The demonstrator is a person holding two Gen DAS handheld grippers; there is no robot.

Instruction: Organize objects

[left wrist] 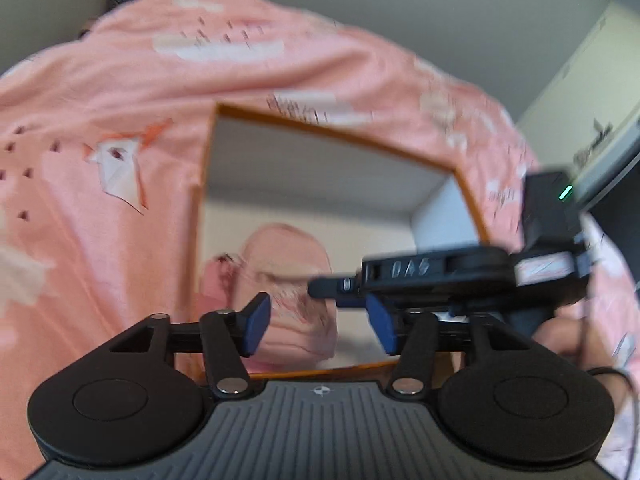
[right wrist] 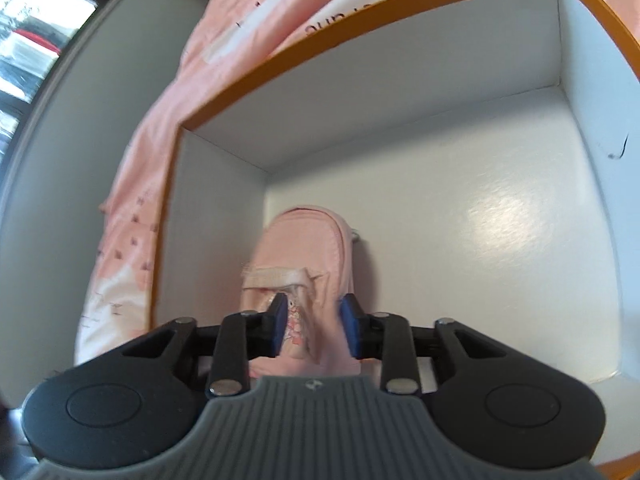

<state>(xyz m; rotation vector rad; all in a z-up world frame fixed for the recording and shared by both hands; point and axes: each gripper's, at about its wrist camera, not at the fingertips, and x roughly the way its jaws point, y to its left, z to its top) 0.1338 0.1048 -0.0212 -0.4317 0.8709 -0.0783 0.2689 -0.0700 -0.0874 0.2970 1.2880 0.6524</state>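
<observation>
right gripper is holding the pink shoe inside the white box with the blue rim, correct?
Not quite: the rim of the box is orange, not blue, as the right wrist view shows. The rest holds: the right gripper grips the pink shoe inside the white box.

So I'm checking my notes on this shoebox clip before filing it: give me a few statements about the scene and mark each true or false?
1. A pink shoe sits inside the box. True.
2. The box is black inside with a green rim. False: white inside, orange rim.
3. The right gripper has its jaws on either side of the shoe. True.
4. The left gripper is clamped on the shoe. False: its jaws stand open and hold nothing.
5. The box rests on pink bedding. True.
</observation>
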